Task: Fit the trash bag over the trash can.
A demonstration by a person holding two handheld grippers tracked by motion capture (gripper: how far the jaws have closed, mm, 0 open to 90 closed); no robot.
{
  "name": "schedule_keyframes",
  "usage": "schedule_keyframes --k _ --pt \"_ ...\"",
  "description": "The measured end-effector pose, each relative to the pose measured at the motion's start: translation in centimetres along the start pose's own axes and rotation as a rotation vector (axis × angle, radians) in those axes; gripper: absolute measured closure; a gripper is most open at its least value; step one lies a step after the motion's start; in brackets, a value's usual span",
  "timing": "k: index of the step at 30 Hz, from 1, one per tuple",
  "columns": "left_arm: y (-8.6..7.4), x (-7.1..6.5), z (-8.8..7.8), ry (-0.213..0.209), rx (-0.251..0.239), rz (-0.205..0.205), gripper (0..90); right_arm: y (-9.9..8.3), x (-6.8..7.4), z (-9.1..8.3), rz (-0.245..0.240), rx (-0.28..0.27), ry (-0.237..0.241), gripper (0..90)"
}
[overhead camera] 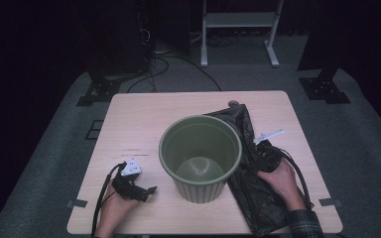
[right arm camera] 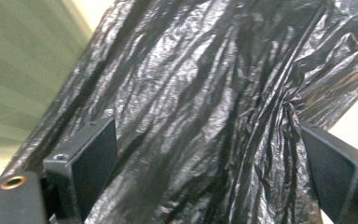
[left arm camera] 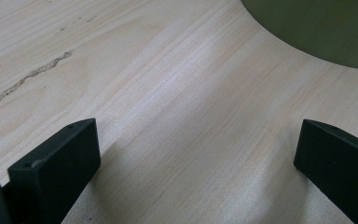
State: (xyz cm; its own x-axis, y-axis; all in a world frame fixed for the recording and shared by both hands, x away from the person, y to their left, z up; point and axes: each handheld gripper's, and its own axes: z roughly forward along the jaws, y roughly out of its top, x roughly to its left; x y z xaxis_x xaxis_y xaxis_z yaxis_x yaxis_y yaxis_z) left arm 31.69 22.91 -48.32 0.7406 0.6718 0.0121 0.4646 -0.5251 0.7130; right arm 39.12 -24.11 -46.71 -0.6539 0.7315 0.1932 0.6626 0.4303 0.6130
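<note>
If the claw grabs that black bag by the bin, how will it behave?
The black plastic bag is thin and creased, so it will probably droop and bunch. Its glossy film may slip. The right claw stands open above it.

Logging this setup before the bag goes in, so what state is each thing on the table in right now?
green bin: upright, empty, no liner.
black bag: flat and crumpled on the table, beside the bin's right side, not yet opened.
left gripper: open, low over bare wood, holding nothing.
right gripper: open, jaws spread over the bag, not yet closed on it.
table: light wood, scuffed at left.
</note>
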Motion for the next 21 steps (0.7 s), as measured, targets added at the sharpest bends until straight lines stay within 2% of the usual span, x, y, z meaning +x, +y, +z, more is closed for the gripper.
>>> schedule_keyframes --k 15,21 --pt "0.0 0.0 0.0 0.000 0.000 0.000 0.0 0.9 2.2 1.4 -0.040 0.010 0.039 9.4" --pt "0.0 0.0 0.0 0.000 0.000 0.000 0.0 1.2 3.1 1.9 -0.064 0.022 0.025 9.4"
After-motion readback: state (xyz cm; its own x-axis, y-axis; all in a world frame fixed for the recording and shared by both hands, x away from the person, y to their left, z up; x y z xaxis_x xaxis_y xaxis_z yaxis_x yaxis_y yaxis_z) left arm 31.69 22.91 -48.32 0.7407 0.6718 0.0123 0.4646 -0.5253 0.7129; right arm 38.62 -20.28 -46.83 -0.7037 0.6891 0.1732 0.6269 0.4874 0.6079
